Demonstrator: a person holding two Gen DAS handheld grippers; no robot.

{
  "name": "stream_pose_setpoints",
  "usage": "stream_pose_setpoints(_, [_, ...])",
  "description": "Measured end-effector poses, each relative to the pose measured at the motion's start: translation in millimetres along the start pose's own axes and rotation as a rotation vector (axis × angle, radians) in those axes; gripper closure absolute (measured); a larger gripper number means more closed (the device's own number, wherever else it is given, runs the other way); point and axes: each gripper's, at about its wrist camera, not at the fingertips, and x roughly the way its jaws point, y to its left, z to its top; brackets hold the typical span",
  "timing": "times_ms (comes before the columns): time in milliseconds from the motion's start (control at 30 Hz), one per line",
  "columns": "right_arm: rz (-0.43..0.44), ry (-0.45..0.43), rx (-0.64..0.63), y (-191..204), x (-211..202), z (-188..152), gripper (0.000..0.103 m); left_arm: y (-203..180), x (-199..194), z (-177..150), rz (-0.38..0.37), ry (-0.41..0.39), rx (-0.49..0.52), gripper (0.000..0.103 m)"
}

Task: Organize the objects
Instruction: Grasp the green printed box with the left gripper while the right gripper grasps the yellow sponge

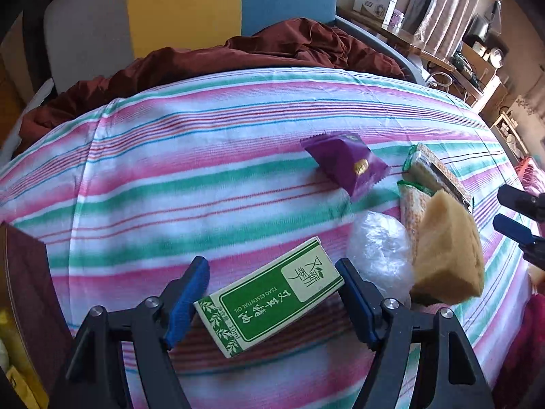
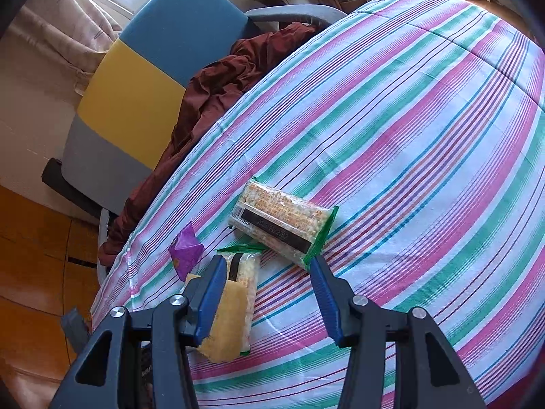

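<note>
A striped cloth (image 1: pixel 204 156) fills both views. A brown sponge (image 1: pixel 449 252) sits at right in the left wrist view. The green box (image 1: pixel 272 293) lies low in the middle, between the spread jaws of the left gripper (image 1: pixel 272 301), untouched. The right gripper (image 2: pixel 269 296) stands open over the cloth, its snack packet (image 2: pixel 282 225) just above.

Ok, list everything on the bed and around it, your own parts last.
box: one, green and white, between the left fingers
purple packet: one, mid-sheet
snack packs: two, clear with green ends, side by side
sponge: one, tan, beside the packs
plastic wrap: one, clear, crumpled
striped sheet: one, pink, green, white
blanket: one, maroon, far edge
chair: one, blue, yellow, grey
left hand-held gripper: one, black and blue, open
right hand-held gripper: one, open, empty
</note>
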Motion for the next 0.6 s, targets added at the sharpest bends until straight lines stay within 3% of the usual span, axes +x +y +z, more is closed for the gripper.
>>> stream_pose_setpoints(167, [-0.003,-0.004,0.029,-7,-1,1,0.052,-12,-20,-41,-0.004,-0.019,-0.027,0.027])
stream_pose_setpoints(400, [-0.034,-0.007,0.022,-8,1,0,0.052,-46,-37,-95,0.003,-0.081,0.075,0.027])
stream_pose_setpoints(500, [-0.059,0.001,0.014,-9,5,0,0.052,-52,-40,-110,0.02,-0.153,0.135,0.027])
stream_pose_setpoints(600, [0.004,0.029,-0.028,1,9,-3,0.052,-49,-40,-116,-0.001,-0.193,0.15,0.027])
